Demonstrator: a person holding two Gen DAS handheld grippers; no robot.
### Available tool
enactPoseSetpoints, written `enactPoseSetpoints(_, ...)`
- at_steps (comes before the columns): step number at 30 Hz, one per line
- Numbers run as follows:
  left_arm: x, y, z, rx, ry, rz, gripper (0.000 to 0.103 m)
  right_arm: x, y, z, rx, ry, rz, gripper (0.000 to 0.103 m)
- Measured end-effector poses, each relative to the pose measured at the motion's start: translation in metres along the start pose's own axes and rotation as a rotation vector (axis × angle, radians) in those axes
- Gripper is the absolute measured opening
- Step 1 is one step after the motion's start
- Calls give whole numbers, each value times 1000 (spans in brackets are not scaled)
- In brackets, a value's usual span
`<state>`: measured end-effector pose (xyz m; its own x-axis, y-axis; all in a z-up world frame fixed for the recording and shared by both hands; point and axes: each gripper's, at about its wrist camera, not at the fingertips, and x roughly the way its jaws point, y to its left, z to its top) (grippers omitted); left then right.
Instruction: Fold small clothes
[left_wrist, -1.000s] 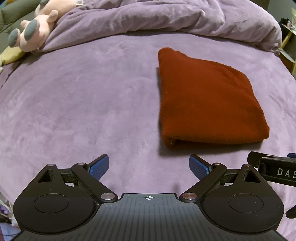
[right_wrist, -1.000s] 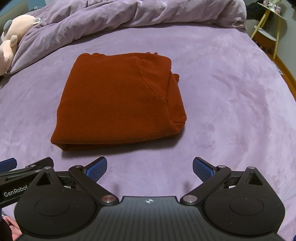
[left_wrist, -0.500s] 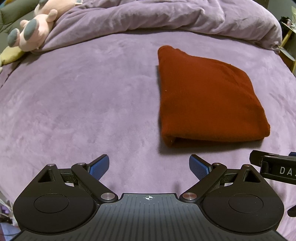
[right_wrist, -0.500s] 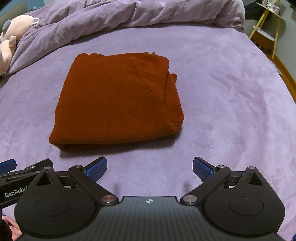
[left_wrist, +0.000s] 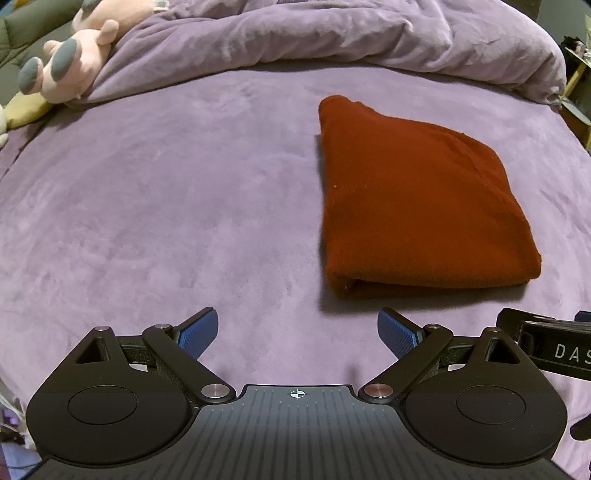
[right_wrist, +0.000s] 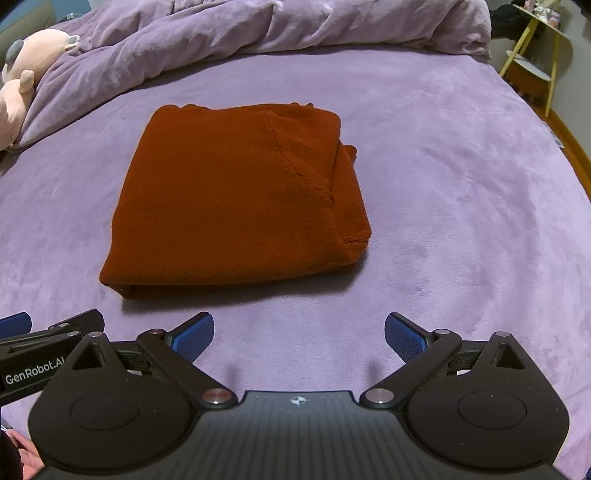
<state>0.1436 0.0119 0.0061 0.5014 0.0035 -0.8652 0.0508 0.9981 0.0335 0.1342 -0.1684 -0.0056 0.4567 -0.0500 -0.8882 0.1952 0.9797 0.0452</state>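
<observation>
A rust-red knitted garment (left_wrist: 417, 199) lies folded into a flat rectangle on the purple bed cover (left_wrist: 166, 206). In the left wrist view it sits ahead and to the right of my left gripper (left_wrist: 297, 330), which is open with nothing between its blue pads. From the right wrist view the folded garment (right_wrist: 236, 199) lies ahead and to the left, a short way beyond my right gripper (right_wrist: 299, 334), also open and empty. Each gripper's body shows at the edge of the other's view.
A rumpled purple duvet (left_wrist: 332, 37) is heaped along the far side of the bed. A pink plush toy (left_wrist: 70, 62) lies at the far left. A yellow-legged side table (right_wrist: 532, 62) stands off the bed's right edge. Bare bed cover (right_wrist: 461, 206) lies right of the garment.
Both grippers have drawn back slightly from the folded garment and risen a little. The garment has not moved, and both grippers stay open.
</observation>
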Motion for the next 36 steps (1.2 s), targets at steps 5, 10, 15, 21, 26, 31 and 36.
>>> enactPoseSetpoints(5,-2,0,1,-2,-3,-3,97,1,-1,-1,2,3,-4,99)
enactPoseSetpoints(10,-2,-1,1,0,-7,9,97,2,-1,-2,3,7,-2,99)
enactPoseSetpoints(15,-3,-1,1,5,-23,-9,97,0,-2,-3,6,5,-4,99)
enactPoseSetpoints(21,-3,-2,1,17,-26,7,97,1,-2,-3,10,6,-14,99)
enactPoseSetpoints(26,-2,-4,1,23,-18,14,97,1,-2,-3,14,11,-18,99)
enactPoseSetpoints(31,-3,-5,0,31,-17,21,97,1,-1,-3,12,12,-21,99)
enactPoseSetpoints(36,-1,-3,1,26,-9,19,97,1,0,-3,17,13,-19,99)
